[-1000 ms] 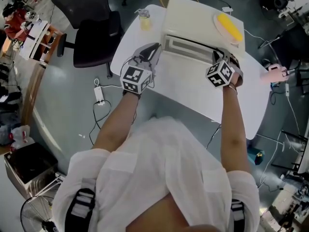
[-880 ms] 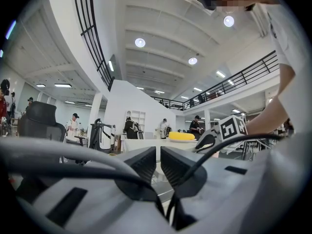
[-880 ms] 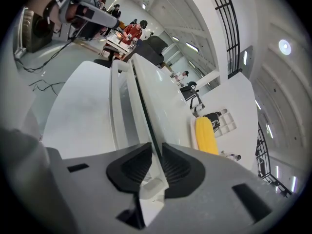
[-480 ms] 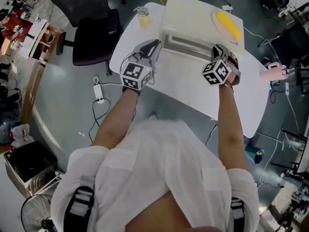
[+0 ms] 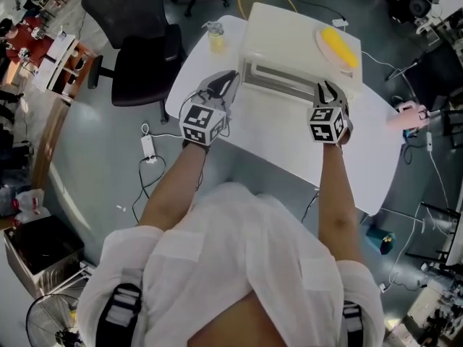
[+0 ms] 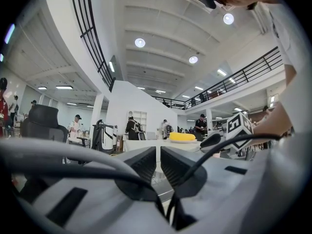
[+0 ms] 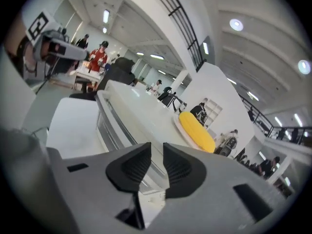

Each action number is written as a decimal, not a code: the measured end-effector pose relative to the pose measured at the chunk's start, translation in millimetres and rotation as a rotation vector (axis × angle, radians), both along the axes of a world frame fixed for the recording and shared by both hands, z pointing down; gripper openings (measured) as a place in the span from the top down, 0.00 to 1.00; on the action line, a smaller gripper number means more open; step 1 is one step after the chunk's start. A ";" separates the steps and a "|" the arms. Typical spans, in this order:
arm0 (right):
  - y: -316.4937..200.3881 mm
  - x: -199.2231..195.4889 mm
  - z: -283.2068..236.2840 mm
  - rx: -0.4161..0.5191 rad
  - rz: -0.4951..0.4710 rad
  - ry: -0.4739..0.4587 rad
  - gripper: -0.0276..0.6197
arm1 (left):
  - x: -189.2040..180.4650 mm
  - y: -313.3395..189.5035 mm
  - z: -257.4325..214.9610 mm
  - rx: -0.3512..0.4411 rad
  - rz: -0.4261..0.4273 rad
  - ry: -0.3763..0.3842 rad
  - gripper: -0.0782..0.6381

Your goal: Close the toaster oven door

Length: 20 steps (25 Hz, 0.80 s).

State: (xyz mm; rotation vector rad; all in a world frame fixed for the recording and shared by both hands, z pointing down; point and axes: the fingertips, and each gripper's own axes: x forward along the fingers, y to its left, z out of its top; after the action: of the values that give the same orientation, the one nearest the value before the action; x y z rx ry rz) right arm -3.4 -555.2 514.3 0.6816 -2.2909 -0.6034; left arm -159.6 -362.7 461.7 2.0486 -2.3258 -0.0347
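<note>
The white toaster oven (image 5: 289,31) stands at the back of the white table (image 5: 275,139). Its door (image 5: 286,78) is upright against the front. A plate with a yellow corn cob (image 5: 338,43) lies on top of the oven. My right gripper (image 5: 327,92) sits just in front of the door's right end; its jaws are opening with nothing between them. The right gripper view shows these jaws (image 7: 157,162) pointing along the oven (image 7: 131,111) towards the corn (image 7: 197,130). My left gripper (image 5: 223,85) hovers by the oven's left front corner, its jaws (image 6: 158,167) almost together and empty.
A cup of yellow liquid (image 5: 215,33) stands on the table left of the oven. A black office chair (image 5: 141,49) is beside the table's left edge. A power strip and cables (image 5: 148,147) lie on the floor. A pink object (image 5: 409,114) sits off the table's right end.
My right gripper has drawn back a little from the door's right end. The left gripper has hardly moved. The door looks the same throughout.
</note>
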 end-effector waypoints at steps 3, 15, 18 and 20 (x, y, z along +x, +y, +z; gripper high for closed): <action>7.6 10.7 -8.4 -0.149 0.043 -0.199 0.84 | 3.3 3.3 -6.5 0.010 -0.002 -0.005 0.85; 52.2 71.5 -53.7 -0.361 -0.005 -0.676 0.95 | 25.2 22.0 -39.1 0.049 -0.008 -0.056 0.85; 63.7 90.1 -70.7 -0.350 -0.031 -0.743 0.95 | 37.6 28.7 -52.3 0.064 -0.014 -0.091 0.85; 71.9 104.6 -79.9 -0.336 -0.039 -0.779 0.95 | 46.4 35.7 -62.4 0.081 -0.020 -0.105 0.85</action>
State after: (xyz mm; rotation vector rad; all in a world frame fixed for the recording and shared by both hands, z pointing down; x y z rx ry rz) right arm 101.2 -483.2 434.4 0.7940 -3.0195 0.0779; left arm -113.2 -327.0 399.4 2.1136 -2.4453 -0.0237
